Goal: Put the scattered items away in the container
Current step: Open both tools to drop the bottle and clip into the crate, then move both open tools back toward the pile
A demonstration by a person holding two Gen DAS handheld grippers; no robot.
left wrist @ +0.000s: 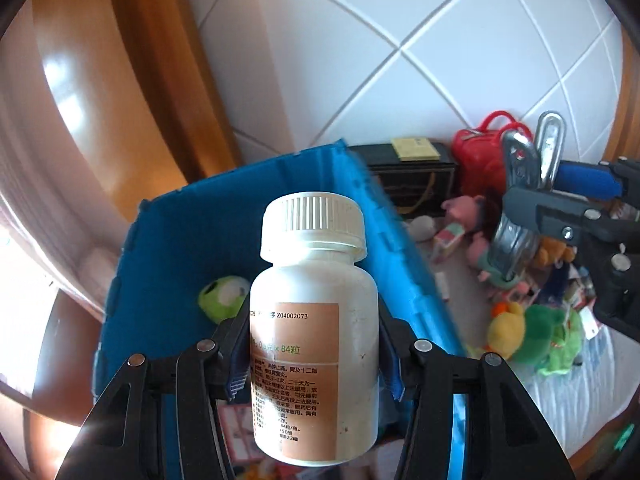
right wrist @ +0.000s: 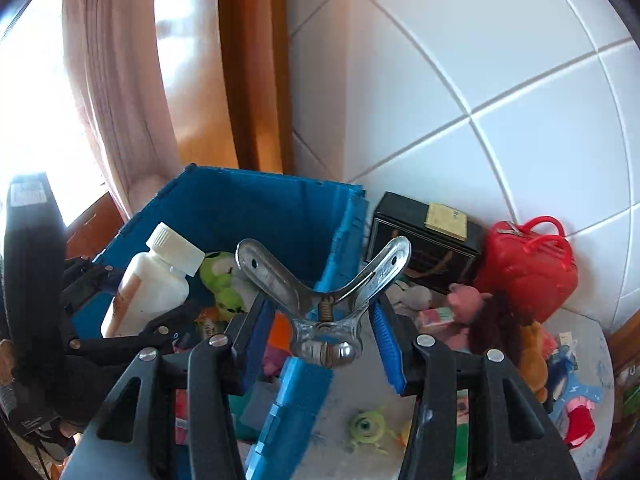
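Note:
My left gripper (left wrist: 314, 356) is shut on a white pill bottle (left wrist: 316, 280) with a ribbed cap and a peach label. It holds the bottle upright above the open blue crate (left wrist: 176, 240). A green plush (left wrist: 222, 296) and other small items lie inside the crate. My right gripper (right wrist: 322, 332) is shut on a chrome spring clamp (right wrist: 324, 308) whose two handles spread upward in a V, over the crate's near right wall (right wrist: 304, 392). In the right wrist view the bottle (right wrist: 156, 280) and the left gripper (right wrist: 132, 320) sit at the left, over the crate.
To the right of the crate, a table (right wrist: 400, 384) against the white tiled wall holds a black box (right wrist: 424, 248), a red bag (right wrist: 528, 268), a pink plush (right wrist: 464, 300), a green one-eyed toy (right wrist: 366, 426) and other toys. A wooden door frame (right wrist: 252, 80) and a curtain (right wrist: 112, 80) stand behind the crate.

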